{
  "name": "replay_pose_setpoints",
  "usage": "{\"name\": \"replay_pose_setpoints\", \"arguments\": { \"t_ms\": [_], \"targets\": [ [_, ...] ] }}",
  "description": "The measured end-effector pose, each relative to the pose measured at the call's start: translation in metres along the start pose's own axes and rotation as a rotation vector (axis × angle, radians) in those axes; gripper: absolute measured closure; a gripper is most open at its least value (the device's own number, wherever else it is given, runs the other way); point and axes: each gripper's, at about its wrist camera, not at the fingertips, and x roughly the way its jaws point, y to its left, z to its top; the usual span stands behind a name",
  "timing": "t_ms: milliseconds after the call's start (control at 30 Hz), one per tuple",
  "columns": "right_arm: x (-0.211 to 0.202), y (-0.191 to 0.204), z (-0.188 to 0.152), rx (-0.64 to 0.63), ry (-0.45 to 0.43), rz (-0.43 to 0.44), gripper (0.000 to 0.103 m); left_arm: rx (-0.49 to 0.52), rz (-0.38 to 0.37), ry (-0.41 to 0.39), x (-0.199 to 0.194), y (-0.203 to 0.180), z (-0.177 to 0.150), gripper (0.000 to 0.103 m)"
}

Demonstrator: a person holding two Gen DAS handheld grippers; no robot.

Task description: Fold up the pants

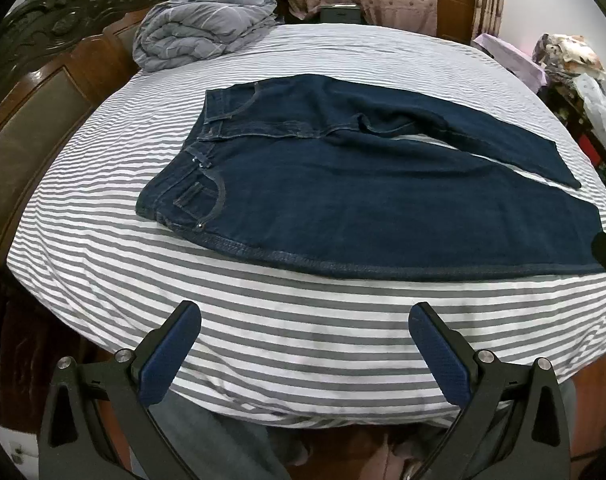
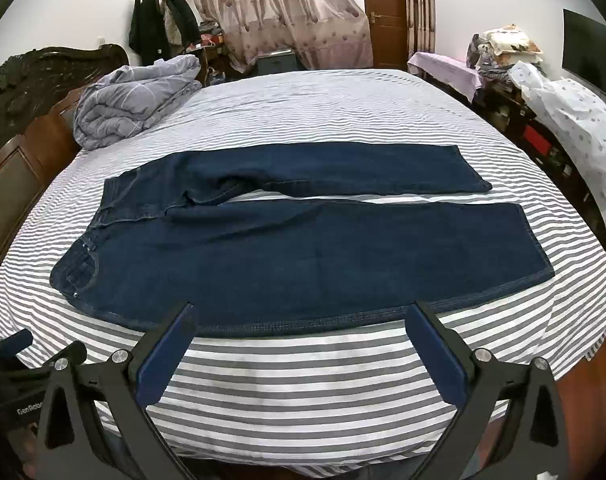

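Pants point(image 2: 287, 248) lie flat and unfolded across the striped bed sheet point(image 2: 303, 376), front side up, dark blue denim. Waistband to my left, near the headboard point(image 1: 43, 128); both legs run out to my right. The two legs are spread slightly apart, a thin wedge of sheet showing between them from the crotch outward. The far leg looks a little shorter in the right wrist view, though the fisheye may be doing that; I can't tell.

My left gripper point(image 1: 305, 332) hovers above the near edge of the bed, fingers spread wide, nothing between them. It sits short of the pants: bare striped sheet lies between its fingertips and the near side seam. The waistband corner with the front pocket point(image 1: 199, 196) is ahead and slightly left of it.

My right gripper point(image 2: 303, 320) is also spread wide and holding nothing. Its fingertips point(image 2: 185, 320) overlap the near seam of the front leg in view, roughly mid-thigh to knee; whether they touch the fabric or float above it, I can't make out.

In the right wrist view the left gripper's body shows at lower left, beside the bed's edge.

A rumpled grey quilt point(image 2: 135, 100) is piled at the far left corner of the bed, well apart from the pants. Patterned curtain point(image 2: 279, 12) and a wooden door point(image 2: 383, 12) beyond the far side.
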Motion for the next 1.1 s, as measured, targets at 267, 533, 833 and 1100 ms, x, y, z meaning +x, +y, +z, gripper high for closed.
{"name": "replay_pose_setpoints", "arguments": {
  "t_ms": [267, 533, 833, 1100],
  "targets": [
    [0.002, 0.001, -0.001, -0.003, 0.001, -0.007, 0.000, 0.021, -0.009, -0.015, 0.000, -0.005, 0.003, 0.000],
    [0.003, -0.002, 0.001, -0.002, 0.003, -0.014, 0.000, 0.043, -0.030, -0.027, 0.001, -0.010, 0.008, 0.000],
    [0.007, -0.007, 0.006, -0.023, 0.013, 0.004, 0.000, 0.067, -0.032, -0.054, 0.005, -0.009, 0.019, 0.000],
    [0.014, -0.008, 0.014, -0.035, 0.025, -0.007, 0.000, 0.084, -0.026, -0.062, 0.013, -0.005, 0.029, 0.000]
  ]
}}
